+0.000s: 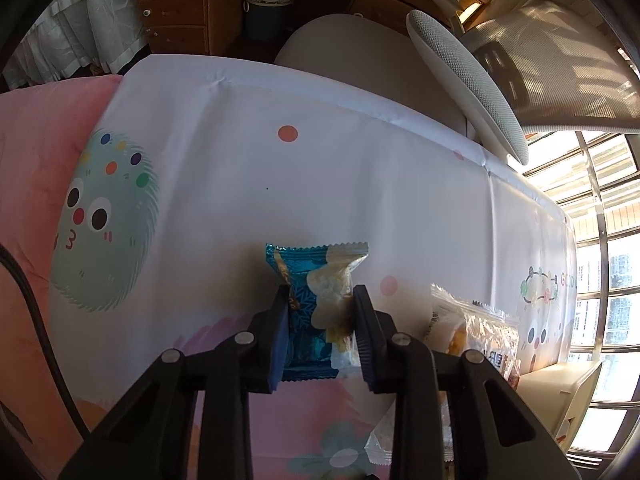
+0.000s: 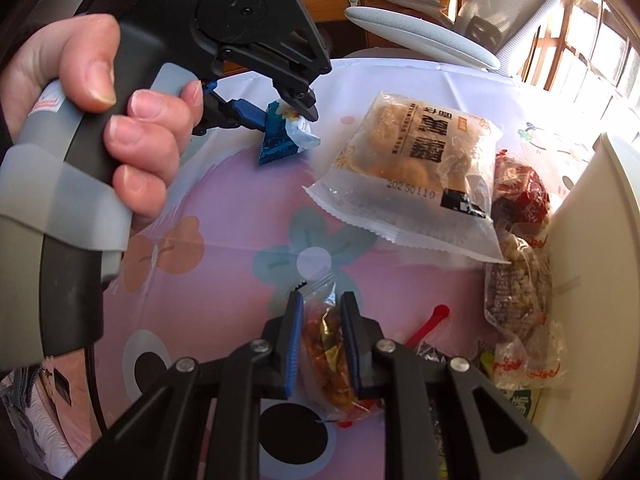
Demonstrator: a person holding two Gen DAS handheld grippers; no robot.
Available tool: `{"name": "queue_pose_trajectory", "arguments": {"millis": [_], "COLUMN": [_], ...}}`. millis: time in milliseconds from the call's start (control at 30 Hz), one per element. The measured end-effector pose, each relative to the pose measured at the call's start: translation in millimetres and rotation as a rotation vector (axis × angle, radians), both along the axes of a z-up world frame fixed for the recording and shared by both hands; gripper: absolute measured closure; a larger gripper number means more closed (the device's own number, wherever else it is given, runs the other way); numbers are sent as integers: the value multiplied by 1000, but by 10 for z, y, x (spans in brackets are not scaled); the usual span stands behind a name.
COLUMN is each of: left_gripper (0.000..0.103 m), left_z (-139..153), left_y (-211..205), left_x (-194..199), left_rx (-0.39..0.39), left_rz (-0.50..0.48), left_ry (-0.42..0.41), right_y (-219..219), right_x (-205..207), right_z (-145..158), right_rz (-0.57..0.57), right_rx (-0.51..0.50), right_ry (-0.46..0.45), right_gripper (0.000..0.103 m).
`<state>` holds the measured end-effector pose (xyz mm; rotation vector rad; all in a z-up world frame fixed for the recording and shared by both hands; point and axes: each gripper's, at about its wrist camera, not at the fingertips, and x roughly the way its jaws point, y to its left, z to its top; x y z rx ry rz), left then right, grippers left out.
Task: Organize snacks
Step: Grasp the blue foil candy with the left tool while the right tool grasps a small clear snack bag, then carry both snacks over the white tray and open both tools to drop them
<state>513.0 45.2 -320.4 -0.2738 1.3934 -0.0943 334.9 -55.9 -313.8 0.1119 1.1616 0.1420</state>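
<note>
A: Blue foil snack packet [image 1: 316,304] sits pinched in the left claw [image 1: 320,320], mid-surface?

B: Yes; the right claw [image 2: 320,344] grips a clear snack pouch [image 2: 326,356]. Other packets crowd the right edge, seemingly unsorted.

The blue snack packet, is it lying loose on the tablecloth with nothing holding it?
No, the left gripper has its jaws pressed on both sides of the blue snack packet.

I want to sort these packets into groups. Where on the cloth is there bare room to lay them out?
Free: the white stretch between the teal monster print and the blue packet, up to the cloth's far edge. Crowded: the right side, where the large clear pastry bag and the rice-cracker packets pile against the white box.
</note>
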Motion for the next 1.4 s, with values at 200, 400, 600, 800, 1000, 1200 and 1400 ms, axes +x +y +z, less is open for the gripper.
{"name": "queue_pose_trajectory", "arguments": {"millis": [200,400,600,800,1000,1200,1400], "left_gripper": [76,76,76,76,76,76,76], "left_z": [82,232,497,855,1173,1409,1523], "left_y": [73,172,309,433,537,642,653], "left_x": [-106,-275,-524,-905,-1363,-1843,-2284], "left_rx": [6,15,19,4,-15,-50,-80], "left_rz": [-7,-15,-21,-47,-84,-112,-157], "left_ry": [6,16,6,-24,-52,-72,-85], "right_y": [-102,-170,-202,-160,-80,-30,-26], "right_x": [16,-35,-139,-322,-684,-1072,-1443], "right_z": [13,129,313,575,880,1131,1276], "right_rz": [-34,-48,-57,-62,-79,-95,-129], "right_rx": [35,45,45,41,41,27,18], "right_ry": [36,35,23,-6,-41,-81,-98], "right_gripper": [85,85,85,85,85,84,84]}}
